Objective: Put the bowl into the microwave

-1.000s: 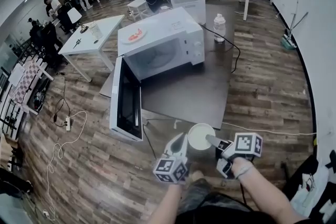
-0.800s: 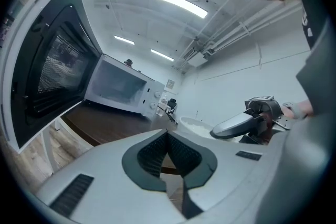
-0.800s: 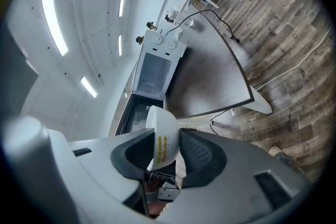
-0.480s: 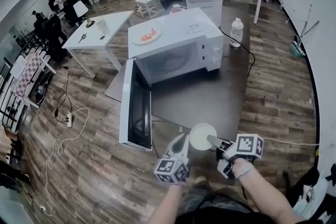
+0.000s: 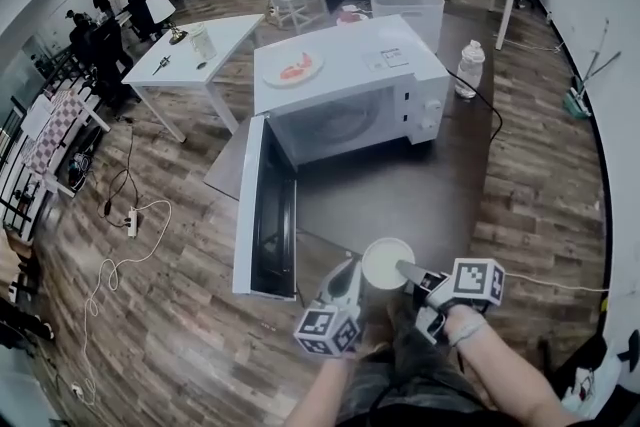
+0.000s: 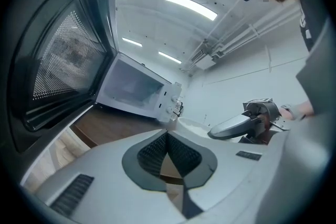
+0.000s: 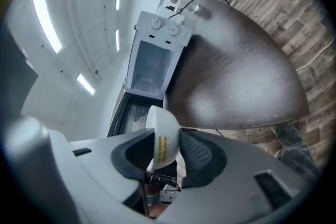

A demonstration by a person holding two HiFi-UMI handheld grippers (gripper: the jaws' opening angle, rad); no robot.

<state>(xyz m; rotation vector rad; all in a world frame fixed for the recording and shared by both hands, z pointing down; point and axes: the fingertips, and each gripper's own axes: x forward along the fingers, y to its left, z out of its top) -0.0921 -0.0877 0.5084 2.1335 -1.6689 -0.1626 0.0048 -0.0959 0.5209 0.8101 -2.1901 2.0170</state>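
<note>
Near the bottom of the head view, the right gripper [image 5: 405, 268] holds the white bowl [image 5: 386, 261] by its rim. In the right gripper view the bowl's wall stands between the two pads, which press on it from both sides. The bowl hangs over the near edge of the dark tabletop [image 5: 420, 200], in front of the white microwave [image 5: 350, 85] and well apart from it. The microwave door [image 5: 265, 215] stands wide open to the left. The left gripper [image 5: 345, 277] is just beside the bowl, on its left, with its jaws closed together and nothing between them. A plate [image 5: 293, 70] with red food lies on top of the microwave.
</note>
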